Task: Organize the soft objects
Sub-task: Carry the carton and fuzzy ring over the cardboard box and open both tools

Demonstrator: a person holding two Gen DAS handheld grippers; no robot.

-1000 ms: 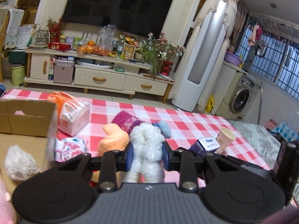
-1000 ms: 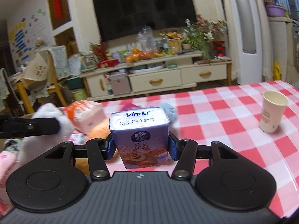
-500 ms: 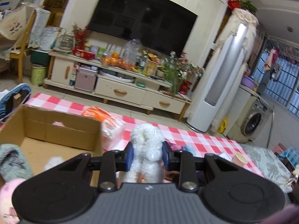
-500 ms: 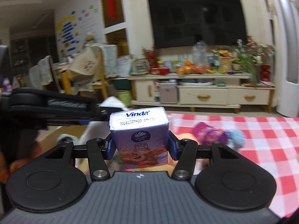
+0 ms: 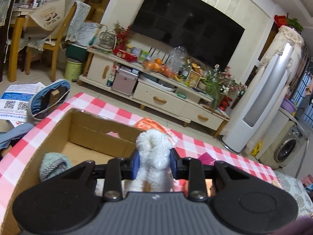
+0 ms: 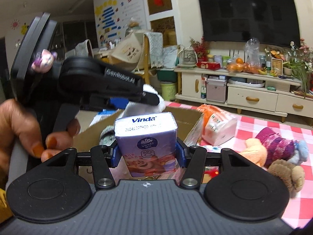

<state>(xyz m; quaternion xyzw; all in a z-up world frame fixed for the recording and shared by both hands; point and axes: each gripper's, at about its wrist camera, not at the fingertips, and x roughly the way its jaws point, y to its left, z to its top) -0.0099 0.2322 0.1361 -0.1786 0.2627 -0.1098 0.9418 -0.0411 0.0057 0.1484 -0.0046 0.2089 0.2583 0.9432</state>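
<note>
My left gripper [image 5: 153, 165] is shut on a white fluffy plush toy [image 5: 153, 146] and holds it above the open cardboard box [image 5: 93, 129] on the red-checked table. A grey-green knitted item [image 5: 53, 164] lies inside the box. My right gripper [image 6: 147, 154] is shut on a purple Vinda tissue pack [image 6: 145, 137] and holds it upright just in front of the box [image 6: 185, 115]. The left gripper [image 6: 135, 99] with the white plush [image 6: 150, 102] shows in the right wrist view, above the box and left of the pack.
An orange-and-white tissue bag [image 6: 217, 125] lies right of the box. Orange, purple, blue and brown plush items [image 6: 273, 150] sit on the table [image 6: 273, 125] at the right. A TV cabinet [image 5: 156, 96] stands beyond the table.
Both grippers have moved left, from over the plush pile to the cardboard box, each still holding its item. The left one now hangs over the box opening.
</note>
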